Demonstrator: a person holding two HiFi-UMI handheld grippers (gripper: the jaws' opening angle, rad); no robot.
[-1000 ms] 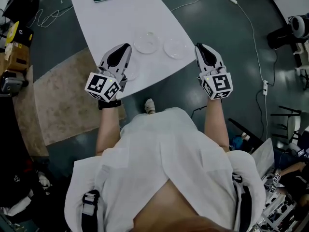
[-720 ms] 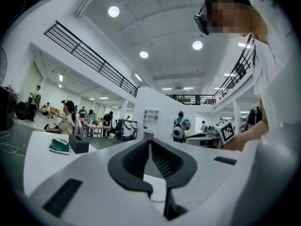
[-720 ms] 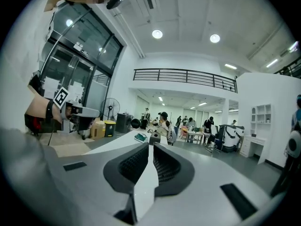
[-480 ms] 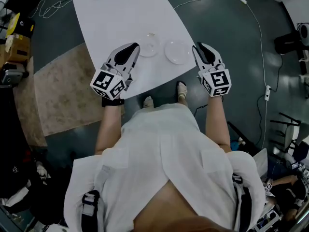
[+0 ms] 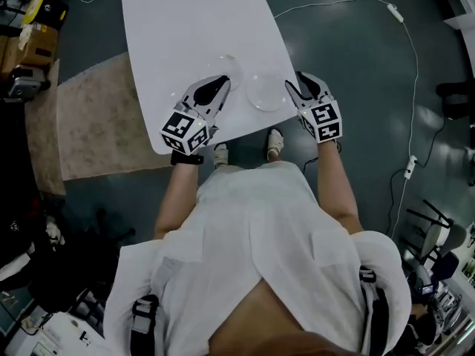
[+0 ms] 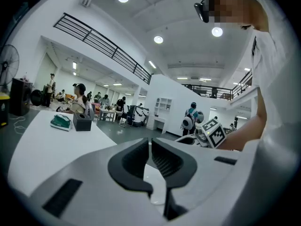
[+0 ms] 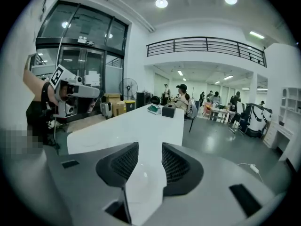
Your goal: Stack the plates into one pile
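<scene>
Change: since a second ago both grippers have dropped and reached in over the near edge of the white table. The jaws of the right gripper have just been opening, and they press on nothing.
Near plate: clear, lying flat by the table's near right corner, between the two grippers. It is just beside the right gripper's tips, on their left.
Far plate: clear, lying further in from the near edge, just past the tips of the left gripper.
Left gripper: jaws closed together and gripping nothing. It hangs over the table close to the near edge, and its tips point in toward the far plate.
Right gripper: jaws about half apart and empty. Its own view shows only table surface and a faint glint of plate low in the gap, with neither pad touching anything.
</scene>
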